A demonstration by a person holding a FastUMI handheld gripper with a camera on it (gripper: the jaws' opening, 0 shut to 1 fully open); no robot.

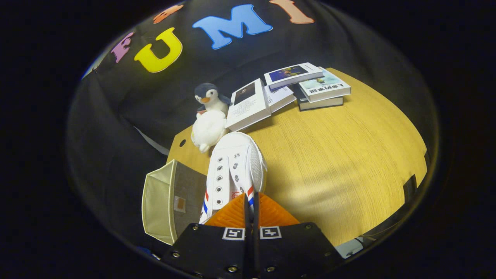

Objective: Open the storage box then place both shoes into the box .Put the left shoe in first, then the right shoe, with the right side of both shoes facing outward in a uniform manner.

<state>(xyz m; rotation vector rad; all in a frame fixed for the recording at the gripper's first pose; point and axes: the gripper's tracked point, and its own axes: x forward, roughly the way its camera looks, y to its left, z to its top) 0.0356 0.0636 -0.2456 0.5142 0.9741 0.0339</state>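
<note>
My gripper [250, 198] is shut on a white canvas shoe [234, 166], pinching its side wall near the red and blue stripe. The shoe hangs from the fingers over the wooden table [341, 162], its toe pointing away toward a plush penguin. Its lace eyelets and open top face me. Just left of the shoe is the storage box [170, 201], grey fabric outside and beige inside. Its open mouth is turned to the left, and I see nothing inside it. I cannot tell whether this is the left or the right shoe.
A plush penguin [209, 116] sits just beyond the shoe's toe at the table's far left corner. Several books [294, 89] lie stacked and fanned at the far side of the table. The table's left edge runs close behind the box.
</note>
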